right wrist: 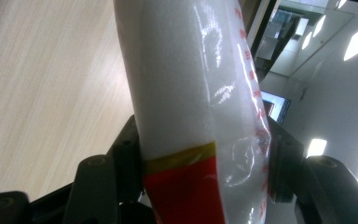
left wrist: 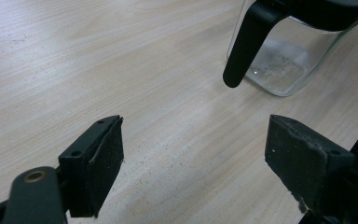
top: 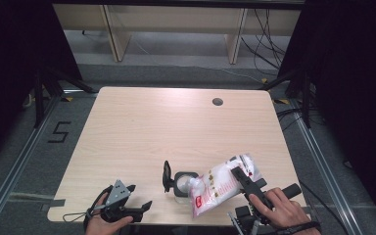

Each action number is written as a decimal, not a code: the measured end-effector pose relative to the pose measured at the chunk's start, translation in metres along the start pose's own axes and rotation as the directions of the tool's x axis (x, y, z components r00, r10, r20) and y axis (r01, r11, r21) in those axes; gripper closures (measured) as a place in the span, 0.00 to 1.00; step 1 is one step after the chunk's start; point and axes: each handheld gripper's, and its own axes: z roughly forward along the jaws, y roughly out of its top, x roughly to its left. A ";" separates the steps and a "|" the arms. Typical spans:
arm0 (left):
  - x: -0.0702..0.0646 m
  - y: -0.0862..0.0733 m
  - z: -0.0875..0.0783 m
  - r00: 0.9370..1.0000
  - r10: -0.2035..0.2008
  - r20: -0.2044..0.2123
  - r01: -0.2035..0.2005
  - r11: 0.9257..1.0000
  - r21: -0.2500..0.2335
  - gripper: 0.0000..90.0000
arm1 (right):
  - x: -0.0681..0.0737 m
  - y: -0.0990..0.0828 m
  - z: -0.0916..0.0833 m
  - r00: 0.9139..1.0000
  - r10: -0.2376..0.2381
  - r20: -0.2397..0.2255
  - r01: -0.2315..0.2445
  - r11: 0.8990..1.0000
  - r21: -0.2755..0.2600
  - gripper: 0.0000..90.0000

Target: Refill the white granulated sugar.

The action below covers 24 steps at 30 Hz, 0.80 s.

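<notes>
The plastic bag of white granules (top: 223, 183), printed with a red and yellow band, sits at lower centre-right of the high view, tilted with its lower end over the mouth of the clear glass jar (top: 184, 182); whether granules are actually flowing cannot be told. In the right gripper view the bag (right wrist: 186, 93) runs up the middle of the frame with both black jaws pressed against its sides, so the right gripper (top: 239, 177) is clamped on the bag at a middling opening. The jar stands just left of the bag near the bottom edge of the wooden table (top: 176, 122), its black flip lid (top: 166, 175) swung up on the left side. In the left gripper view the jar (left wrist: 284, 60) is at upper right, a thin layer of white grains on its floor and the black lid tab hanging in front. The left gripper (top: 138, 198), at lower left of the high view, has its jaws wide apart with nothing between them, well apart from the jar. Likely risks: the jar is unsteadied, so a nudge from the heavy bag could tip or slide it toward the near table edge; the soft bag may slump in the grip and shift its opening off the jar mouth, spilling granules on the table; the raised lid could fall shut into the stream.
</notes>
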 end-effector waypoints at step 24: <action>-0.001 0.000 -0.001 1.000 -0.008 -0.009 0.008 1.000 0.011 0.21 | -0.001 0.000 0.000 1.000 -0.016 -0.004 0.016 1.000 -0.004 0.50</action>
